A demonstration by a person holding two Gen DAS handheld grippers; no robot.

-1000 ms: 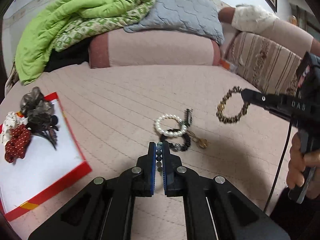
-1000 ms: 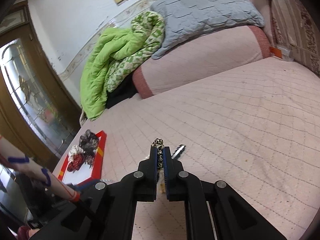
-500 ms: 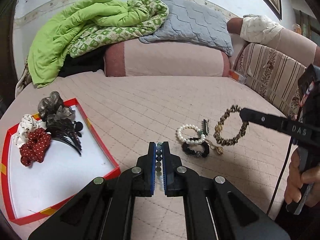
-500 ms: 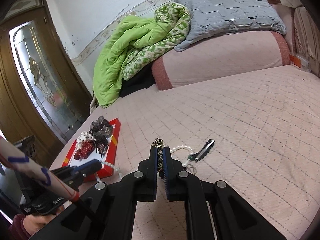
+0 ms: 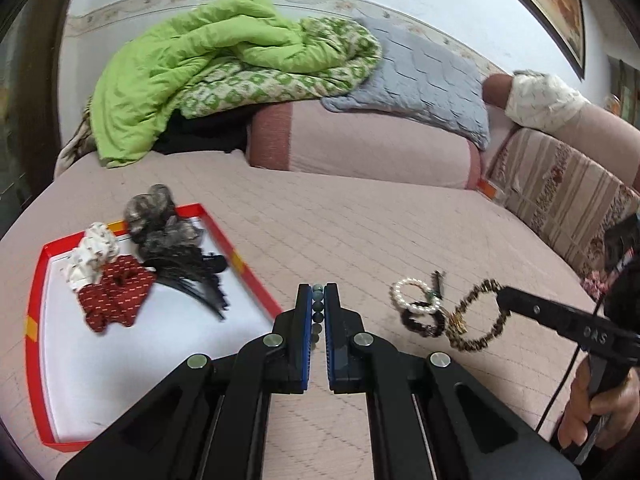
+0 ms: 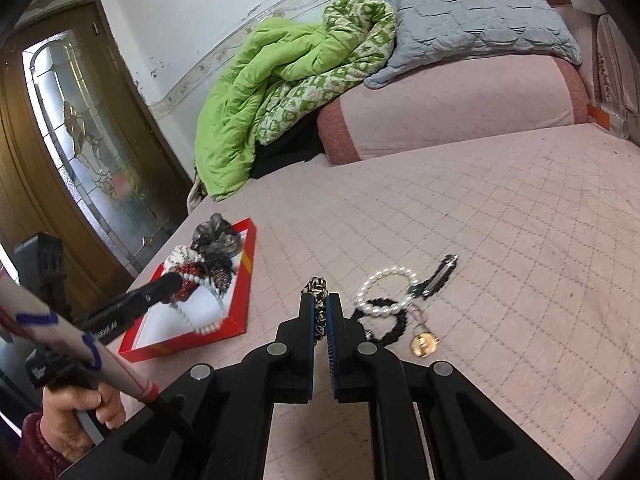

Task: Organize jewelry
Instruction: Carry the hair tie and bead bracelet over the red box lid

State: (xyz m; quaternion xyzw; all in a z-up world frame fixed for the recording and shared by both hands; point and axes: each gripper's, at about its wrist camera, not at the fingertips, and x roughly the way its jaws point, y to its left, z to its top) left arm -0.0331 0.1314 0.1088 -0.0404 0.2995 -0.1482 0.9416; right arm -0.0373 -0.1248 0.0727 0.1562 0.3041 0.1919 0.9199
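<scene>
My left gripper (image 5: 318, 292) is shut on a string of grey-green beads (image 5: 317, 308). In the right wrist view the left gripper (image 6: 172, 280) hovers over the red tray (image 6: 240, 320), and the pale bead string (image 6: 218, 312) dangles above the tray's white floor. My right gripper (image 6: 318, 300) is shut on a brown-and-gold patterned bracelet (image 6: 316, 286). Seen from the left wrist, that bracelet (image 5: 472, 344) hangs as a loop from the right gripper (image 5: 502, 296), just right of the jewelry pile. The red tray (image 5: 256, 284) lies left of my left gripper's fingers.
On the pink quilted bed lie a pearl bracelet (image 6: 384, 272), a black bead bracelet (image 6: 394, 330), a gold pendant (image 6: 425, 345) and a dark clip (image 6: 440, 276). Several scrunchies (image 5: 116, 292) fill the tray's far end. A green blanket (image 5: 208, 64) and grey pillow (image 5: 420, 76) sit behind.
Both grippers have shifted left, each still carrying its piece. The tray has come closer to my left gripper, and the right gripper's bracelet now hangs lower beside the jewelry pile.
</scene>
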